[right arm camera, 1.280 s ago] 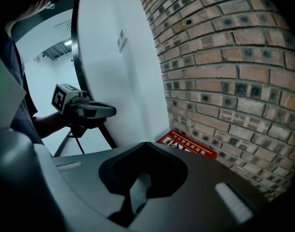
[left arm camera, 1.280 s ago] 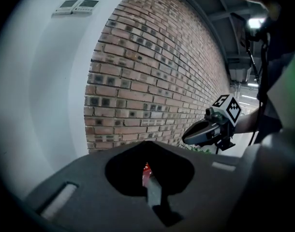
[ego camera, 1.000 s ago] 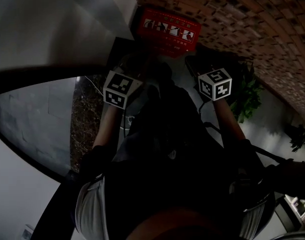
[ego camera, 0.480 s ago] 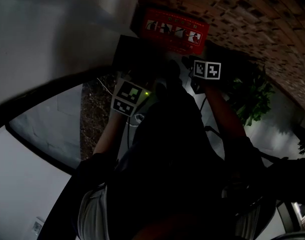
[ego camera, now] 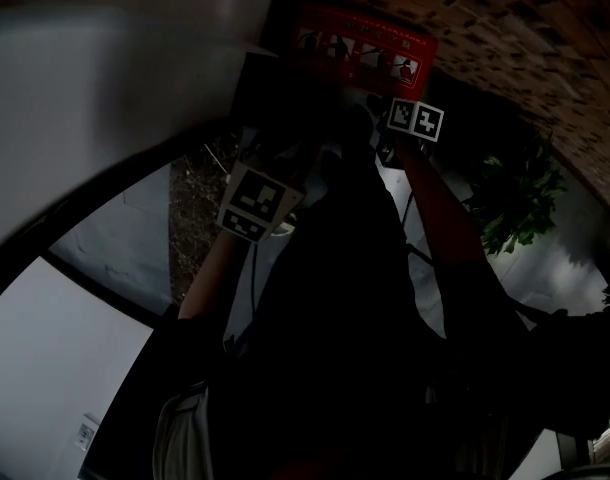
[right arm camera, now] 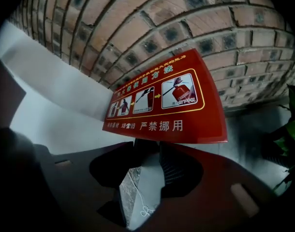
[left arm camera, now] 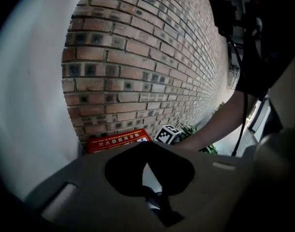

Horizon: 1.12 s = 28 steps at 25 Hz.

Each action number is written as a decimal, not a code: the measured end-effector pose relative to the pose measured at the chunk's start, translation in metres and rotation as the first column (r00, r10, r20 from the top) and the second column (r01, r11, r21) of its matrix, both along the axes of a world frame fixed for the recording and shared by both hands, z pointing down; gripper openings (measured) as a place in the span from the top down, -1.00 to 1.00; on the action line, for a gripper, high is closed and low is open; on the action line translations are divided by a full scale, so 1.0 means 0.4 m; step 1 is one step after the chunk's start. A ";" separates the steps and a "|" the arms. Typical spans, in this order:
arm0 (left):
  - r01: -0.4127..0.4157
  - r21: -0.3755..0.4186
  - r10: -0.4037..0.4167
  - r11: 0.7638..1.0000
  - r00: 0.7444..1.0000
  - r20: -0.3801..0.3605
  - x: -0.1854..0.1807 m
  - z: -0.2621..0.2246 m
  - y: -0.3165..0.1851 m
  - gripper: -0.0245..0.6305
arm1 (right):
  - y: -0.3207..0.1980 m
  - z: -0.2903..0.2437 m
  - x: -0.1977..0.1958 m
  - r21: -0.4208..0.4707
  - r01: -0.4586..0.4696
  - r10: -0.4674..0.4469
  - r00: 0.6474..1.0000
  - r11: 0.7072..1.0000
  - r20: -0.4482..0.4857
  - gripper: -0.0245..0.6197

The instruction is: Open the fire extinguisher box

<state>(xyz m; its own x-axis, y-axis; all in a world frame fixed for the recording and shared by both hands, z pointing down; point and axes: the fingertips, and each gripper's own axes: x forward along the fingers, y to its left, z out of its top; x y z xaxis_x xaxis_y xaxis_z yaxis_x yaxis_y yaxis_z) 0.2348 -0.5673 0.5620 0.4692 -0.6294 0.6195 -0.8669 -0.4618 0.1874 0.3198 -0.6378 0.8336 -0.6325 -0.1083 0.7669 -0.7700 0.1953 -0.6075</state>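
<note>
The red fire extinguisher box stands against the brick wall, and its sloped panel carries pictograms and white print. My right gripper is open, its jaws having just opened with only floor showing between them. Its tips sit just below the panel's front edge; contact cannot be made out. Its marker cube is close to the box. My left gripper hangs further back with its tips together and nothing in them, and its cube lies left of centre. From there the box shows low on the wall.
A brick wall rises behind the box and a pale wall meets it on the left. A green plant grows right of the box. The person's dark clothing fills the middle of the head view.
Both grippers have moved toward the box, the right one much more and with a roll of its cube. The head view has tipped, so the box sits higher and further right.
</note>
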 end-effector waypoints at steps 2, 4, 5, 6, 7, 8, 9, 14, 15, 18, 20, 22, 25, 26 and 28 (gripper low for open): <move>0.000 -0.011 0.000 1.000 1.000 0.000 -0.004 0.011 0.003 0.93 | -0.007 0.022 -0.002 -0.022 -0.028 0.028 1.000 0.999 -0.001 0.44; 0.004 -0.019 -0.004 1.000 1.000 0.002 -0.009 0.018 0.009 0.93 | -0.008 0.031 -0.001 -0.026 -0.061 0.061 0.998 0.998 0.001 0.59; 0.007 -0.022 -0.007 1.000 1.000 0.001 -0.011 0.020 0.013 0.93 | -0.008 0.033 0.000 -0.023 -0.081 0.081 0.997 0.996 0.006 0.61; 0.010 -0.025 -0.010 1.000 1.000 0.000 -0.013 0.024 0.018 0.93 | -0.009 0.034 0.000 -0.027 -0.105 0.106 0.994 0.994 0.018 0.61; 0.010 -0.030 -0.010 0.999 1.000 -0.002 -0.012 0.028 0.022 0.93 | -0.010 0.035 -0.002 -0.041 -0.137 0.139 0.990 0.990 0.038 0.58; 0.009 -0.035 -0.009 0.999 1.000 -0.003 -0.011 0.033 0.026 0.93 | -0.012 0.034 -0.006 -0.064 -0.174 0.178 0.982 0.983 0.066 0.54; 0.006 -0.039 -0.006 0.999 1.000 -0.002 -0.010 0.036 0.030 0.93 | -0.013 0.033 -0.013 -0.095 -0.210 0.219 0.971 0.973 0.097 0.46; 0.013 -0.038 -0.013 0.999 1.000 -0.002 -0.020 0.036 0.037 0.93 | -0.023 0.052 -0.017 -0.148 -0.291 0.307 0.947 0.945 0.098 0.39; 0.017 -0.039 -0.017 0.999 1.000 -0.001 -0.024 0.036 0.039 0.93 | -0.024 0.059 -0.014 -0.143 -0.296 0.310 0.946 0.944 0.089 0.43; 0.025 -0.052 -0.025 0.998 1.000 0.002 -0.034 0.043 0.056 0.93 | -0.026 0.069 -0.019 -0.158 -0.305 0.322 0.942 0.939 0.093 0.40; 0.029 -0.060 -0.029 0.998 1.000 0.002 -0.038 0.050 0.067 0.93 | -0.030 0.066 -0.024 -0.155 -0.290 0.305 0.949 0.944 0.083 0.41; 0.031 -0.068 -0.031 0.997 1.000 0.000 -0.038 0.058 0.076 0.93 | -0.032 0.061 -0.023 -0.148 -0.287 0.300 0.951 0.946 0.071 0.44; 0.032 -0.063 -0.033 0.997 0.999 -0.005 -0.036 0.053 0.084 0.93 | -0.029 0.039 -0.019 -0.132 -0.289 0.298 0.953 0.948 0.059 0.45; 0.033 -0.058 -0.034 0.998 0.999 -0.007 -0.037 0.046 0.084 0.93 | -0.027 0.027 -0.020 -0.124 -0.284 0.293 0.954 0.951 0.062 0.44; 0.036 -0.045 -0.036 0.998 0.999 -0.009 -0.039 0.031 0.084 0.93 | -0.023 0.001 -0.020 -0.100 -0.260 0.267 0.961 0.960 0.067 0.45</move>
